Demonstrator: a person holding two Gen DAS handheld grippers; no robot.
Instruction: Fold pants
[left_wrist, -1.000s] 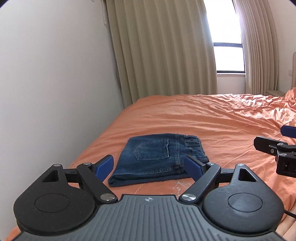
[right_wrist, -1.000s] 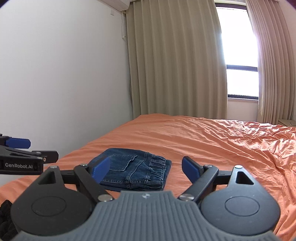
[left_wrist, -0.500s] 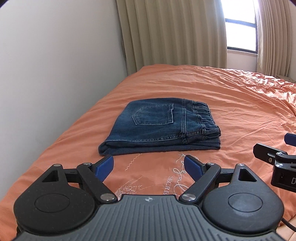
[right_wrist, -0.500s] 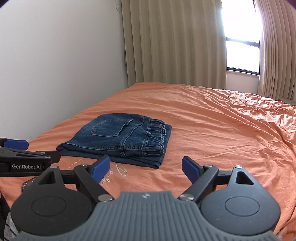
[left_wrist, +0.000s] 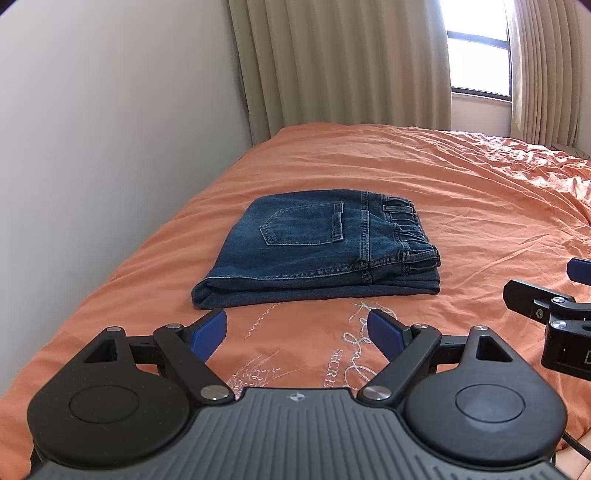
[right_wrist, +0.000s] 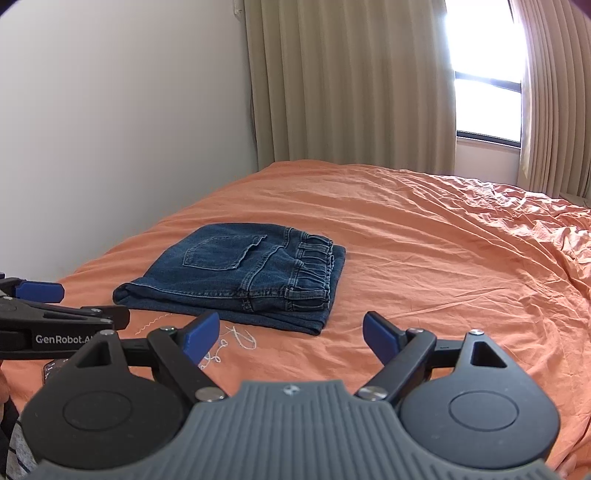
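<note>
A pair of dark blue jeans (left_wrist: 317, 247) lies folded into a compact rectangle on the orange bedsheet (left_wrist: 424, 177), back pocket up, waistband to the right. It also shows in the right wrist view (right_wrist: 240, 273). My left gripper (left_wrist: 299, 334) is open and empty, held just short of the jeans' near folded edge. My right gripper (right_wrist: 288, 336) is open and empty, near the jeans' front right corner. Each gripper shows at the edge of the other's view: the right one (left_wrist: 546, 295) and the left one (right_wrist: 55, 314).
A white wall (left_wrist: 110, 129) runs along the bed's left side. Beige curtains (left_wrist: 343, 62) and a bright window (left_wrist: 476, 48) stand behind the bed. The sheet is wrinkled at the right (right_wrist: 535, 240). White embroidery (left_wrist: 354, 350) marks the sheet near me.
Both grippers have tilted downward, so the jeans sit higher and larger in both views. Both stay open and empty. The jeans have not moved.
</note>
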